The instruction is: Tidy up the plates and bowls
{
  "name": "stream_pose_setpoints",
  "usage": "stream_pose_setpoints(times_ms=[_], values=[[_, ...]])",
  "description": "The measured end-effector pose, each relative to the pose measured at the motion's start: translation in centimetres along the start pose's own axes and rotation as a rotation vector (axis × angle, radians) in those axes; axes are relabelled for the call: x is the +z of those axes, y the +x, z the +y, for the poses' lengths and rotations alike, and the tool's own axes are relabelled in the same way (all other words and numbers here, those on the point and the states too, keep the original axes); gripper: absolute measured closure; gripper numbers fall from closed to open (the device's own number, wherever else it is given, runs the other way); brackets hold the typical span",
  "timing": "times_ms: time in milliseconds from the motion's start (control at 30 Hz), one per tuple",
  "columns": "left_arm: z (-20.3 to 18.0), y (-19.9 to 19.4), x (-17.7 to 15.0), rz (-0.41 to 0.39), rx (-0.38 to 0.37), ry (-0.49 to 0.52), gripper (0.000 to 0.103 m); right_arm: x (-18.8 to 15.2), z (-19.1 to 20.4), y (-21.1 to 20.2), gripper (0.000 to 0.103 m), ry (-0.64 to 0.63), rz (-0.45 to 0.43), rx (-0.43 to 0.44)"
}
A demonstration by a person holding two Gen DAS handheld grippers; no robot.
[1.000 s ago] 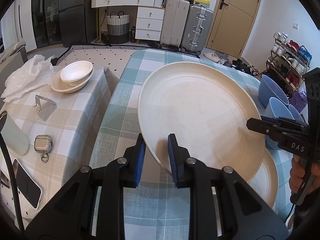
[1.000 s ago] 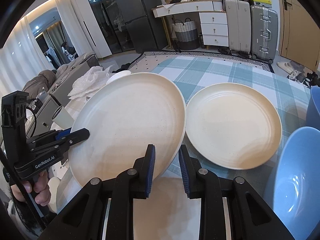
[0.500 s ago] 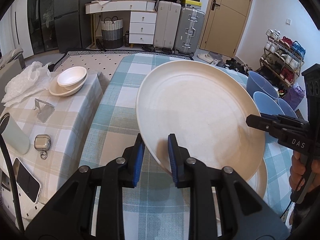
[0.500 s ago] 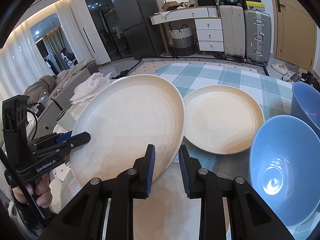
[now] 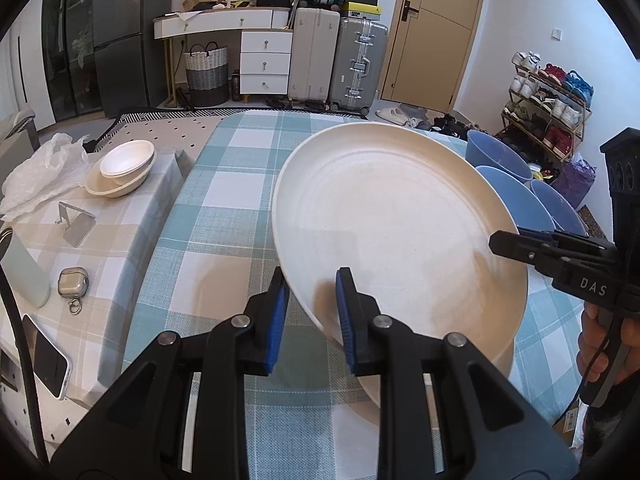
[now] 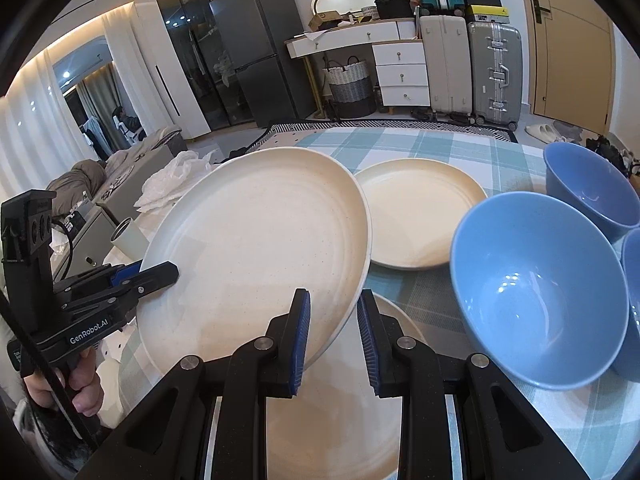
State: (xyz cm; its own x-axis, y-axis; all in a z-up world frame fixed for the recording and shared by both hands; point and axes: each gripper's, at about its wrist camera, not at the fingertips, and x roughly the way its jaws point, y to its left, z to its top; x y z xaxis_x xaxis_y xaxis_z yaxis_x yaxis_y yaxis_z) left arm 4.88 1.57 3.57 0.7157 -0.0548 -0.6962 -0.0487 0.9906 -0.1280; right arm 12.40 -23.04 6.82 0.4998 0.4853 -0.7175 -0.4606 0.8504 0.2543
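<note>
Aloft, cream plate (image 5: 396,220) tilted, opposite rims pinched between left gripper (image 5: 310,312) and right gripper (image 6: 334,330) jaws.

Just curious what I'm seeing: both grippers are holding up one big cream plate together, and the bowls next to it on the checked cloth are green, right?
Nearly. The left gripper and right gripper do share the cream plate above the checked cloth, but the right wrist view shows the bowls are blue, not green.

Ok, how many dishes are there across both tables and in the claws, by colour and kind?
Cream plates: 3
Blue bowls: 3
White bowls: 2
Total: 8
</note>
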Motion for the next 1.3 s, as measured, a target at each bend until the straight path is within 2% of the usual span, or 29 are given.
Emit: stream_pose_setpoints(times_ms=[433, 1300], values=[[-1.5, 0.2, -2.3, 0.015, -0.015, 0.024, 0.083, -2.8, -0.3, -1.9, 0.077, 0.011, -0.005, -0.029], [-3.1, 2.5, -5.7, 0.076, -0.022, 0.068, 0.082, -7.1, -1.7, -1.7, 0.077, 0.051, 0.041, -0.062]])
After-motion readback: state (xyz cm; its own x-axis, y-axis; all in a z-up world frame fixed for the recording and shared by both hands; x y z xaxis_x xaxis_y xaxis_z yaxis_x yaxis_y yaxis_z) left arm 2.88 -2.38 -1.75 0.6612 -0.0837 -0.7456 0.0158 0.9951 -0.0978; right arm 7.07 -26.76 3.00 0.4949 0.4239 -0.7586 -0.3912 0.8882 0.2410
